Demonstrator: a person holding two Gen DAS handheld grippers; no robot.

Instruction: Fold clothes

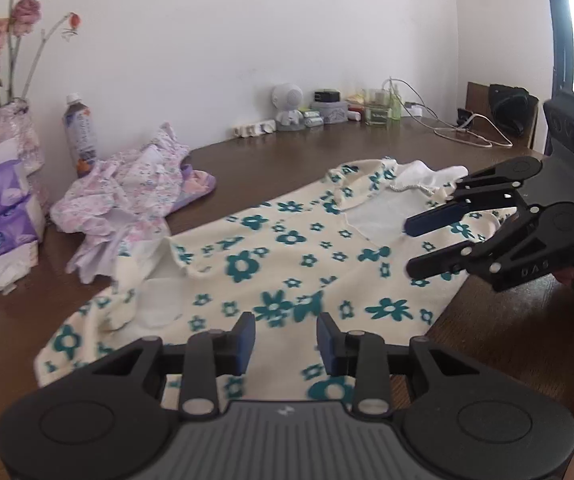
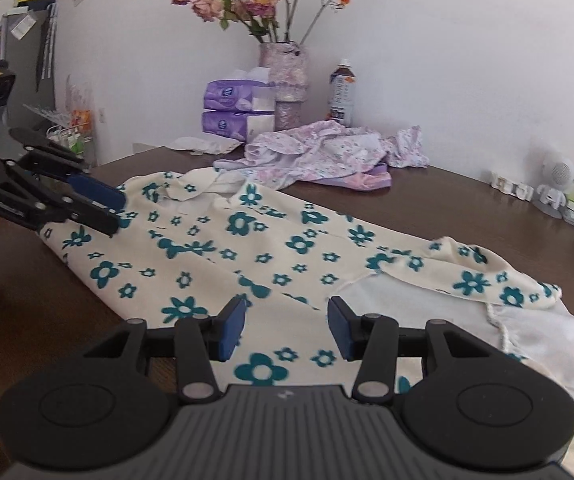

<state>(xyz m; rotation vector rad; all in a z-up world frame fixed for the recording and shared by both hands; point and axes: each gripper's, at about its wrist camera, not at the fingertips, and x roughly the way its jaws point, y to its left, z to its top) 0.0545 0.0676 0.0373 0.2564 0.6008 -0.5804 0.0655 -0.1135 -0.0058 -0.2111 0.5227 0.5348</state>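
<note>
Cream floral garment (image 1: 287, 248) lay spread across the wooden table (image 1: 271, 160) as the left gripper (image 1: 285, 340) and right gripper (image 2: 286, 326) hovered above, fingers spread, holding nothing.

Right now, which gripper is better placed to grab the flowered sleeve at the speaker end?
Right. The right gripper, jaws open, hovers beside that sleeve; the left gripper is over the opposite end of the garment.

Your dark wooden bench (image 1: 271, 160) carried a cream garment with teal flowers (image 1: 287, 256), spread flat along its front edge. Toward the back edge lay a crumpled pink floral garment (image 1: 127, 188). At the back corner stood a vase of dried roses (image 2: 285, 80), purple tissue packs (image 2: 227, 114) and a bottle (image 2: 342, 92). Along the back edge you had a white figurine (image 1: 287, 108), small containers and white cables (image 1: 459, 132).
</note>
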